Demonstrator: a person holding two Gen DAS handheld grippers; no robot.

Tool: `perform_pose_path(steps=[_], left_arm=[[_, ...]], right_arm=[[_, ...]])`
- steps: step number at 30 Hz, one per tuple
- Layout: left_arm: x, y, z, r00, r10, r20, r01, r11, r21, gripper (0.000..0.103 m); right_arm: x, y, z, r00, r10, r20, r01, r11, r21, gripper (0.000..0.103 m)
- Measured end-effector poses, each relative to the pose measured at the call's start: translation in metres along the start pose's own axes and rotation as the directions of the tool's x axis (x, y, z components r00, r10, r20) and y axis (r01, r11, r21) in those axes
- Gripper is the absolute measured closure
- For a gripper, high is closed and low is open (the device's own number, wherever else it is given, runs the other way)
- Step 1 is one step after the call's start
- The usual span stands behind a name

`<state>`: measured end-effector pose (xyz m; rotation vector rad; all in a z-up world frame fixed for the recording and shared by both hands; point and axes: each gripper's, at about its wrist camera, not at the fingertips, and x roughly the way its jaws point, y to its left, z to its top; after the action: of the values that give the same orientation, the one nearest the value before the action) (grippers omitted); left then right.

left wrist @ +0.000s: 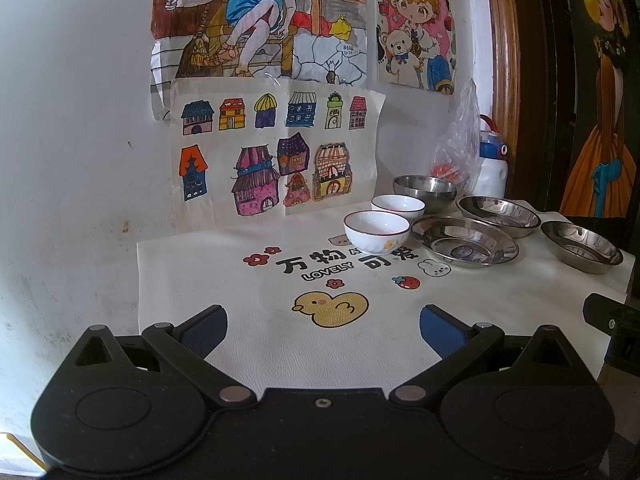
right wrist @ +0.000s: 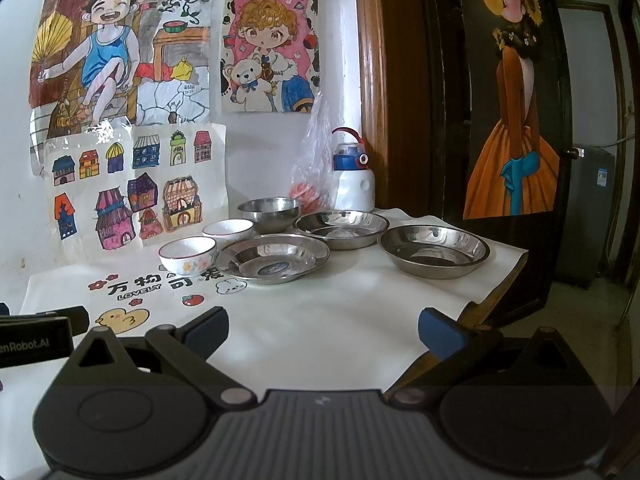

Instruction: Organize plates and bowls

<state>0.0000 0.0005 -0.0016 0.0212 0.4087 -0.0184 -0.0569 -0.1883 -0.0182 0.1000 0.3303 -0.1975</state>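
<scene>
Right wrist view: steel plates point(right wrist: 272, 258) lie well beyond the open right claw point(right wrist: 323, 334).

Left wrist view: low over white printed table mat point(left wrist: 360, 344), faces wall of coloured drawings point(left wrist: 276, 152), dishes off to right, mid-distance. Right wrist view: same height, set further right, faces same wall plus dark wooden door point(right wrist: 516, 120). Shared: two white ceramic bowls point(left wrist: 378, 232) point(right wrist: 187, 255), steel plates point(left wrist: 464, 242) point(right wrist: 272, 258), white-blue water bottle point(left wrist: 493, 164) point(right wrist: 354, 178).
</scene>
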Motion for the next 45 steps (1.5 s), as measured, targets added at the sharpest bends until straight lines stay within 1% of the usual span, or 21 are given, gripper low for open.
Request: perform_pose_path(steps=[4, 7, 9, 13, 16, 19, 22, 24, 27, 30, 34, 36, 41, 42, 45], left_arm=[[0.002, 0.0, -0.001, 1.0, 0.001, -0.005, -0.001, 1.0, -0.001, 0.001], [0.006, -0.005, -0.007, 1.0, 0.005, -0.023, -0.005, 1.0, 0.007, 0.001], [0.013, -0.005, -0.009, 0.998, -0.012, -0.054, 0.012, 1.0, 0.006, 0.001], [0.023, -0.006, -0.007, 0.994, -0.013, -0.111, 0.014, 1.0, 0.008, 0.001], [0.03, -0.001, 0.001, 0.991, -0.044, -0.125, 0.042, 0.999, -0.018, 0.001], [0.035, 0.002, 0.012, 0.993, -0.07, -0.1, 0.065, 0.996, -0.053, 0.001], [0.045, 0.002, 0.026, 0.987, -0.114, -0.11, 0.106, 0.991, -0.081, 0.001], [0.052, -0.004, 0.036, 0.986, -0.123, -0.108, 0.115, 0.991, -0.074, 0.001], [0.065, -0.019, 0.049, 0.982, -0.146, -0.116, 0.145, 0.989, -0.021, 0.001], [0.079, -0.039, 0.062, 0.968, -0.204, -0.148, 0.21, 0.978, 0.022, 0.001], [0.094, -0.074, 0.075, 0.957, -0.239, -0.166, 0.255, 0.963, 0.085, 0.001], [0.103, -0.093, 0.082, 0.947, -0.266, -0.179, 0.289, 0.95, 0.115, 0.001], [0.12, -0.138, 0.098, 0.904, -0.387, -0.183, 0.412, 0.903, 0.124, 0.001], [0.123, -0.149, 0.1, 0.892, -0.416, -0.178, 0.439, 0.89, 0.122, 0.001], [0.137, -0.182, 0.104, 0.866, -0.466, -0.184, 0.49, 0.862, 0.126, 0.001]], right_arm=[[0.005, 0.0, 0.0, 1.0, 0.017, -0.013, -0.017, 1.0, -0.009, 0.0], [0.012, -0.002, 0.001, 0.999, 0.03, -0.023, -0.03, 1.0, -0.01, 0.0], [0.015, -0.004, 0.002, 0.999, 0.035, -0.025, -0.035, 0.999, -0.009, 0.0], [0.023, -0.013, 0.005, 0.999, 0.042, -0.009, -0.041, 0.999, 0.007, 0.0], [0.03, -0.023, 0.008, 0.999, 0.031, 0.016, -0.032, 0.999, 0.017, 0.0], [0.037, -0.035, 0.011, 0.999, 0.038, 0.033, -0.039, 0.999, 0.014, 0.0], [0.046, -0.047, 0.013, 0.998, 0.024, 0.049, -0.025, 1.0, 0.001, 0.0], [0.053, -0.055, 0.014, 0.999, 0.007, 0.053, -0.007, 1.0, -0.002, 0.0], [0.065, -0.072, 0.016, 0.998, -0.012, 0.063, 0.011, 1.0, 0.008, 0.0], [0.076, -0.089, 0.018, 0.998, -0.026, 0.065, 0.024, 0.999, 0.027, 0.0], [0.091, -0.113, 0.022, 0.997, -0.058, 0.057, 0.055, 0.998, 0.041, 0.0], [0.098, -0.127, 0.024, 0.996, -0.079, 0.05, 0.077, 0.996, 0.047, 0.0], [0.115, -0.172, 0.027, 0.989, -0.145, 0.031, 0.14, 0.984, 0.113, 0.0], [0.118, -0.18, 0.027, 0.987, -0.159, 0.027, 0.155, 0.98, 0.125, 0.0], [0.129, -0.205, 0.026, 0.979, -0.204, 0.011, 0.199, 0.966, 0.162, 0.0]])
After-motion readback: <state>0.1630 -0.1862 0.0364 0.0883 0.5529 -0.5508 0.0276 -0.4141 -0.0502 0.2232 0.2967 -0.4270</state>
